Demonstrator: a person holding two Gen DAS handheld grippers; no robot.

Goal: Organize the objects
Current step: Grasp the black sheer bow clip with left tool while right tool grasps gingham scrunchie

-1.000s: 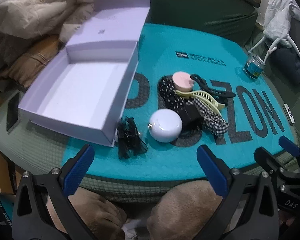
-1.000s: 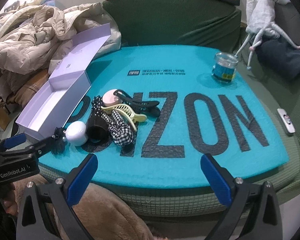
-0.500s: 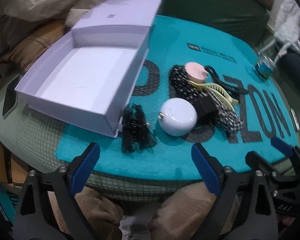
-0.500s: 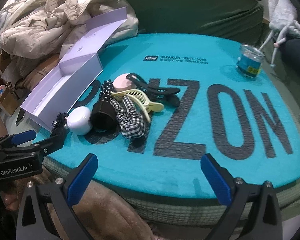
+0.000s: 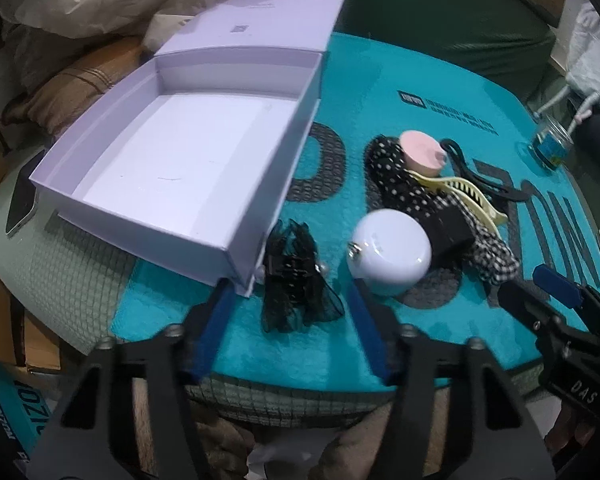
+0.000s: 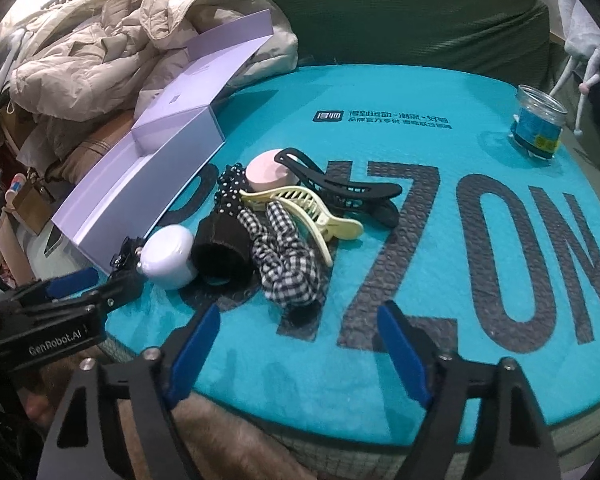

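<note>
A teal mat (image 6: 440, 280) is spread over the surface. An open lilac box (image 5: 172, 172) is set at its left edge. Just beside the box, a black lace hair bow (image 5: 296, 280) is framed between the wide-spread, empty fingers of the left gripper (image 5: 290, 304). A white round case (image 5: 388, 256) is seen nearby. The right gripper (image 6: 298, 320) is likewise held open, empty, before a checked scrunchie (image 6: 288, 264).

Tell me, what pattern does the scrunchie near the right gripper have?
Black-and-white check scrunchie; the right wrist view shows it best.
</note>
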